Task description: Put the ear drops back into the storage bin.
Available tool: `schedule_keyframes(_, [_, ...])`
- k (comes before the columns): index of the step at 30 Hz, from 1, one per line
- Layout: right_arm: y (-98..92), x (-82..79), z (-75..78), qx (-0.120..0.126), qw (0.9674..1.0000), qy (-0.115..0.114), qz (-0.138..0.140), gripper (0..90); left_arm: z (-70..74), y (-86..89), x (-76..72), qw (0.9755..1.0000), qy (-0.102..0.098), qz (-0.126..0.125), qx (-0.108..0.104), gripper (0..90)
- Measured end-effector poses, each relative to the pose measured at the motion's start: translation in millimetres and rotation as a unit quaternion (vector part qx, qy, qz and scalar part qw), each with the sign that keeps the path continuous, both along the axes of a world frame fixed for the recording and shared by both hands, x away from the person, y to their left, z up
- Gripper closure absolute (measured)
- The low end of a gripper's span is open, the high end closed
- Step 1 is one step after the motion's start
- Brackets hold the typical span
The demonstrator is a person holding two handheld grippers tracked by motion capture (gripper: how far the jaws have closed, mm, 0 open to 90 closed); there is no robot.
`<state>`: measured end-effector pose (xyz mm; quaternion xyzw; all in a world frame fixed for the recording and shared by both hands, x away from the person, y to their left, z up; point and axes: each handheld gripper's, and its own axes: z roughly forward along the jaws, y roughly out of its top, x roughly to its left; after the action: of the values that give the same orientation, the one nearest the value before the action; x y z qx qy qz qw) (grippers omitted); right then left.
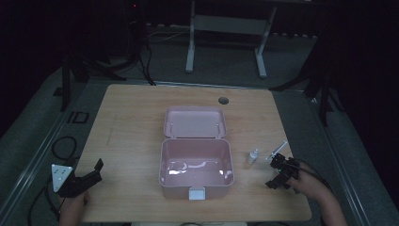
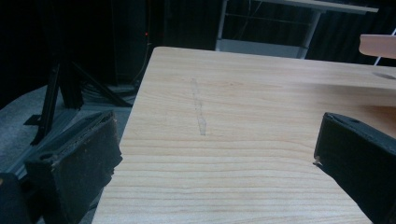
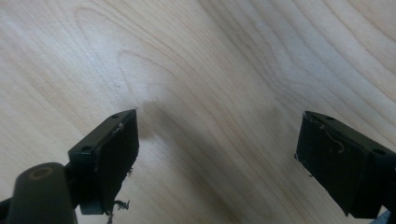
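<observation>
Because the right gripper [image 1: 281, 176] hovers with its jaws spread and empty just beside the small white plastic bottle [image 1: 253, 156] and the thin clear syringe [image 1: 277, 151], a careless reach could knock the bottle over or roll the syringe toward the right edge of the light wooden table [image 1: 136, 122], which is near. In the right gripper view the jaws look down on bare wood, so the aim is not yet on either thing. Both things lie right of the open pink plastic box [image 1: 196, 165], whose lid [image 1: 195, 121] stands back; a low move across its wall could push the box. The left gripper [image 1: 87, 179], also spread and empty, rests near the left front corner, with wide free table ahead of it.
</observation>
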<state>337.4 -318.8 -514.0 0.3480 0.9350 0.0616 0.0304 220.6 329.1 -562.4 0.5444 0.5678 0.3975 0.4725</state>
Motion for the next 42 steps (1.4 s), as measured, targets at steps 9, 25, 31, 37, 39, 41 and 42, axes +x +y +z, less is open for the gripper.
schedule_keyframes(9, [11.2, 6.4, 2.2, -0.087, 0.9930, 0.072, 0.034, 12.6, 0.1, 0.1, -0.2, 1.0000, 0.000, -0.001, 0.000, 0.5])
schedule_keyframes(25, [21.6, 15.2, 17.9, -0.074, 0.9914, 0.098, 0.046, 11.4, 0.0, -0.1, -0.1, 1.0000, 0.000, 0.000, 0.000, 0.5])
schedule_keyframes(31, [25.7, 24.0, 23.8, -0.062, 0.9928, 0.093, 0.044, 11.4, 0.0, -0.2, -0.2, 1.0000, 0.000, 0.000, 0.000, 0.4])
schedule_keyframes(37, [26.0, 36.1, 25.9, -0.039, 0.9956, 0.076, 0.037, 11.4, 0.0, -0.1, 0.0, 1.0000, 0.000, -0.001, 0.001, 0.5])
schedule_keyframes(39, [27.4, 40.0, 26.0, -0.036, 0.9957, 0.076, 0.038, 11.5, 0.0, -0.1, 0.0, 1.0000, 0.000, -0.001, 0.000, 0.5])
schedule_keyframes(41, [30.1, 44.3, 26.0, -0.039, 0.9958, 0.074, 0.035, 13.1, 0.0, 0.0, 0.1, 1.0000, 0.001, -0.001, 0.000, 0.5])
schedule_keyframes(42, [31.5, 46.2, 25.7, -0.039, 0.9956, 0.076, 0.038, 13.2, 0.0, 0.0, 0.1, 1.0000, 0.001, -0.001, 0.000, 0.5])
